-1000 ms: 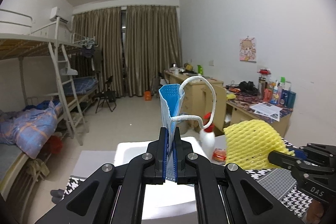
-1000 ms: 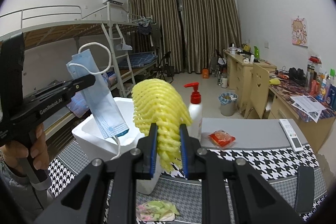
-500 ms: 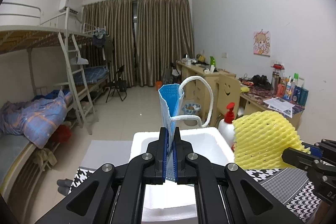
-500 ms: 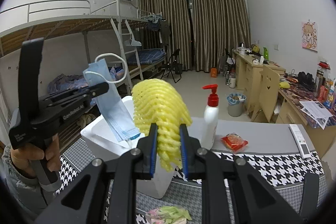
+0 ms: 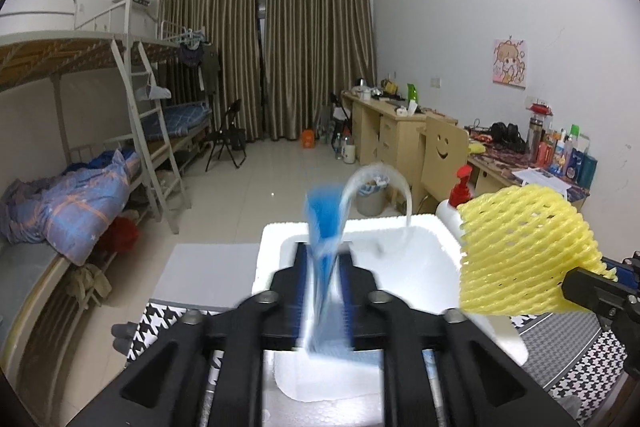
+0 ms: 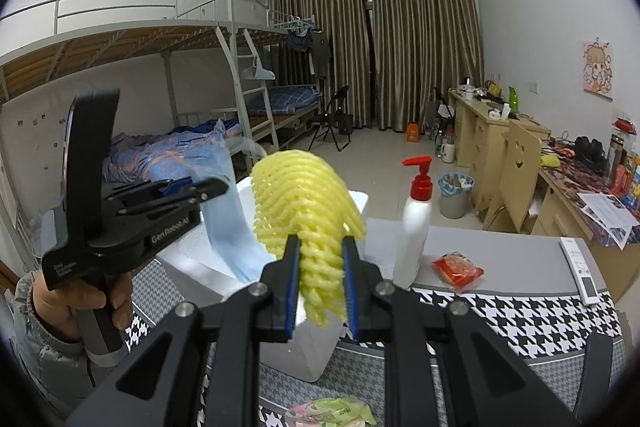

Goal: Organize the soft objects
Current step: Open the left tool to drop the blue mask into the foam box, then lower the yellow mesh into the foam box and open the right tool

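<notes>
Soft objects are being sorted into a white foam box. A blue face mask, blurred, sits between the left gripper's jaws, which have just been opening and no longer pinch it, directly over the box. The right gripper clamps a yellow foam fruit net beside the box, not yet dropped. A green packet lies below those jaws, untouched.

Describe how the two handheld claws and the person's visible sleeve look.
Both claws are matte black with angular two-finger linkages, silver pivot bolts and blue pads lining the fingers. The left claw has white lettering along its body and a pistol-style handle that turns grey lower down. The right claw looks the same build. The sleeve is grey and quilted.
</notes>
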`<state>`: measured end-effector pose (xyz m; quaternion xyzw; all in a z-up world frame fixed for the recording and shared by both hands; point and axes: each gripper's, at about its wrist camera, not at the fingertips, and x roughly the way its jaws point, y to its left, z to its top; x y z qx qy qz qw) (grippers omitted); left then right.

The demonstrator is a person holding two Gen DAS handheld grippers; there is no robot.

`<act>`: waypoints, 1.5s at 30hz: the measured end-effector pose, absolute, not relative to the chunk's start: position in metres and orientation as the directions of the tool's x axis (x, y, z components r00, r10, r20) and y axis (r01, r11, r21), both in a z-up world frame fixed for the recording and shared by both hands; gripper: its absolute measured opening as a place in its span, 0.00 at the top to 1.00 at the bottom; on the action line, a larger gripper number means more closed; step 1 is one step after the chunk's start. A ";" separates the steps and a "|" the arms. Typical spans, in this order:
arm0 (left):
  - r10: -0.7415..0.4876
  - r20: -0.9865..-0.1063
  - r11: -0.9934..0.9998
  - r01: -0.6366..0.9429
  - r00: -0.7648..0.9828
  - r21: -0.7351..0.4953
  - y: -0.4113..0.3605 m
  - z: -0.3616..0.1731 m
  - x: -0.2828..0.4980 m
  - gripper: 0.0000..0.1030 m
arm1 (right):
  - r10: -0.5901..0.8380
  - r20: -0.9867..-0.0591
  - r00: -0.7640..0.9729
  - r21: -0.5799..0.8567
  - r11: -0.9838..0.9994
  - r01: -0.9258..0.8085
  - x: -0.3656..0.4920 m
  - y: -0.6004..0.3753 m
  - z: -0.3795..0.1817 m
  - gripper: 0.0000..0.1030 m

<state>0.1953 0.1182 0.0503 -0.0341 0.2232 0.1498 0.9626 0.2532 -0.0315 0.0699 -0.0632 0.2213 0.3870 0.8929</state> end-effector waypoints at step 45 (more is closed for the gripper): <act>0.380 -0.320 0.910 -0.413 0.868 -0.041 0.154 0.056 0.136 0.04 | 0.658 -0.553 0.511 0.032 0.629 -0.777 0.266 0.035 0.057 0.48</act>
